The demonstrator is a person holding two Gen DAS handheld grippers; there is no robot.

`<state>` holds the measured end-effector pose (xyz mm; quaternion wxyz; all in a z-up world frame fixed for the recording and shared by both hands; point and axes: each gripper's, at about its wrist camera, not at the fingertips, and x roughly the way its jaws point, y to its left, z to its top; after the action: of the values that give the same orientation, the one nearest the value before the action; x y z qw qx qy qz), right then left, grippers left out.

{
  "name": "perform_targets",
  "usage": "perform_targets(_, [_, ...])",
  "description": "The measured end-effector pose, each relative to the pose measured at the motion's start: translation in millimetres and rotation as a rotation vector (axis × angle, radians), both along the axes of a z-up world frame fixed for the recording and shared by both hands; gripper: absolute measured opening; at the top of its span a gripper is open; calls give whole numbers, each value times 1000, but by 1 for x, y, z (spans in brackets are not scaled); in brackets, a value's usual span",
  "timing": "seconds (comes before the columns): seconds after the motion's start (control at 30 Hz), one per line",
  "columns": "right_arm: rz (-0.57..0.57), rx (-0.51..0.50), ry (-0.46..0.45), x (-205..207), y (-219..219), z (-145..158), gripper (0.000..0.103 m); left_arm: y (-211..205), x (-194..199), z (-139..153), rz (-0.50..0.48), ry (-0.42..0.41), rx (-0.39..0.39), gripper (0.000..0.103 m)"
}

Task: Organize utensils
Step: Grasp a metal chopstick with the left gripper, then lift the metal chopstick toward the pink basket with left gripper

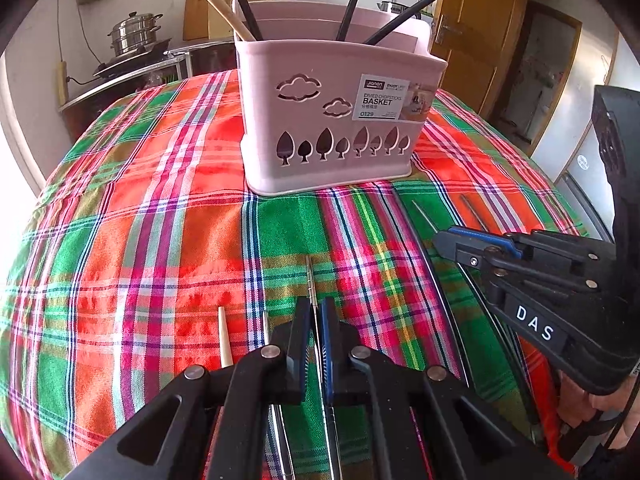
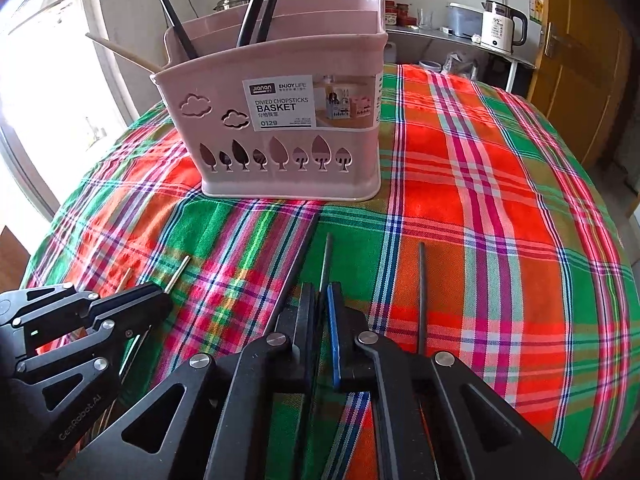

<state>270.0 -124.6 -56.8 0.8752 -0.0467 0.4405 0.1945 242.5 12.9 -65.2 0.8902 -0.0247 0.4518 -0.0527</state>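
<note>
A tabletop (image 2: 500,200) covered with a bright plaid cloth in red, green, pink and white fills both wrist views; behind it are white walls, a wooden door (image 2: 580,80) to the right, a steel steamer pot (image 1: 134,36) on a stand to the left, and a white electric kettle (image 2: 500,26) on a shelf at the back; daylight comes in from the left.

A pink plastic chopstick basket (image 1: 332,120), with cloud and tree cut-outs and a printed label, stands upright toward the far side of the cloth; several dark chopsticks and a pale wooden one lean out of its compartments.

The left hand-held gripper (image 1: 316,312) points down at the near cloth, its jaws pressed nearly together on a thin metal chopstick (image 1: 310,276) whose tip juts forward between them; a pale wooden chopstick (image 1: 224,336) lies just to its left.

The right hand-held gripper (image 2: 320,296) is likewise drawn narrow, pinching a dark chopstick (image 2: 327,256); another dark chopstick (image 2: 421,292) lies on the cloth just to its right, apart from the jaws.
</note>
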Motion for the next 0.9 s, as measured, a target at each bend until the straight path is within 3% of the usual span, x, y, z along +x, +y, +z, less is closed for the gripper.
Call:
perform_targets(0.17, [7, 30, -42, -14, -5, 18, 5, 3, -7, 8, 3, -12, -30, 4])
perform_targets(0.5, [12, 109, -174, -43, -21, 74, 5, -3, -31, 78, -40, -152, -78, 4])
perform_targets(0.9, [11, 178, -292, -64, -39, 122, 5, 2, -45, 118, -58, -240, -102, 4])
